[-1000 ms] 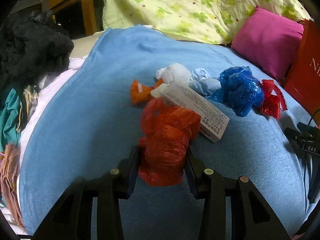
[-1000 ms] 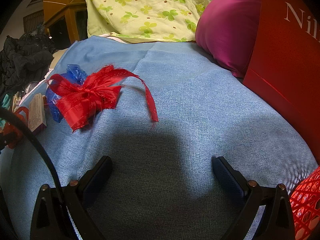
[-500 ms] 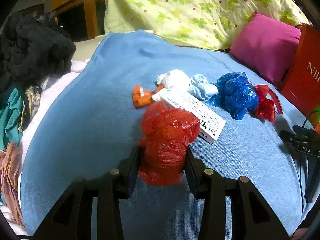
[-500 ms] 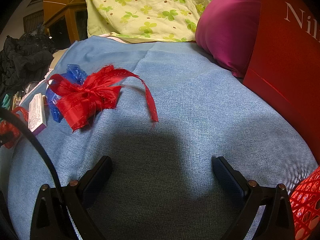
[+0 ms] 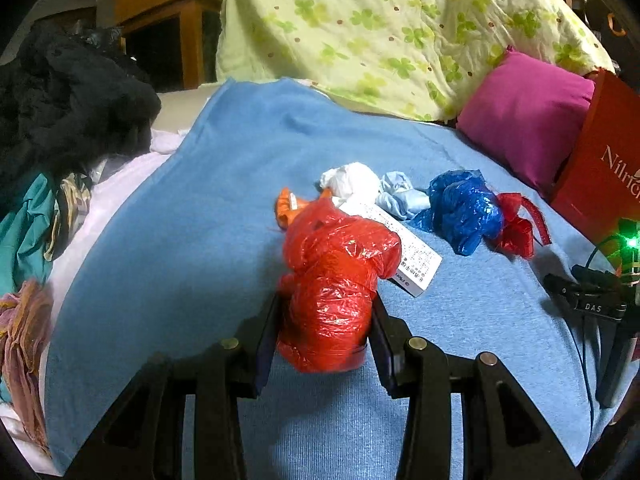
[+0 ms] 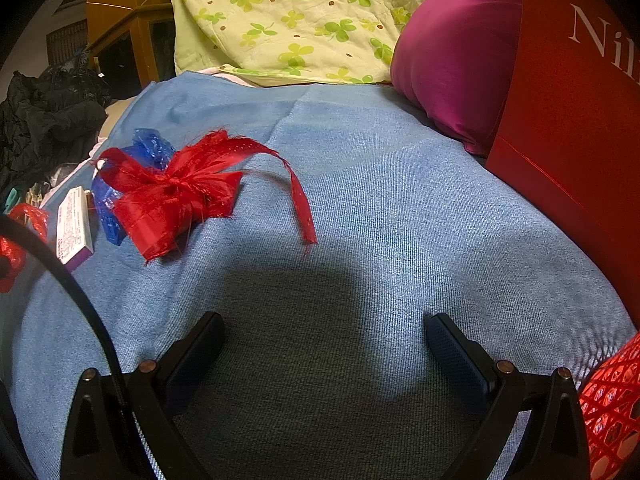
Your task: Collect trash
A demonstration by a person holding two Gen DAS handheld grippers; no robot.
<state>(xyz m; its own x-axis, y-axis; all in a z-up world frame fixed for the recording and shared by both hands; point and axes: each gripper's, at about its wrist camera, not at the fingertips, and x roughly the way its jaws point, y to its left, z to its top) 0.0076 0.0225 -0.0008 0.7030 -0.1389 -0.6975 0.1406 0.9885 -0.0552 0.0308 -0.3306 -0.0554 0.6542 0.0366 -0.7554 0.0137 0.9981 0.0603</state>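
Note:
My left gripper is shut on a crumpled red plastic bag and holds it above the blue blanket. Behind it lie a white printed box, an orange wrapper, a white paper wad, a pale blue wad, a blue plastic bag and a red ribbon bow. My right gripper is open and empty over bare blanket, with the red ribbon bow, the blue bag and the box to its upper left.
A magenta pillow and a red paper bag stand at the right, with a green floral quilt behind. Dark clothes pile up at the left. A red mesh basket shows at the right wrist view's lower right corner.
My left gripper has lifted and drawn back with the red plastic bag, off the box. The right gripper has stayed still and open.

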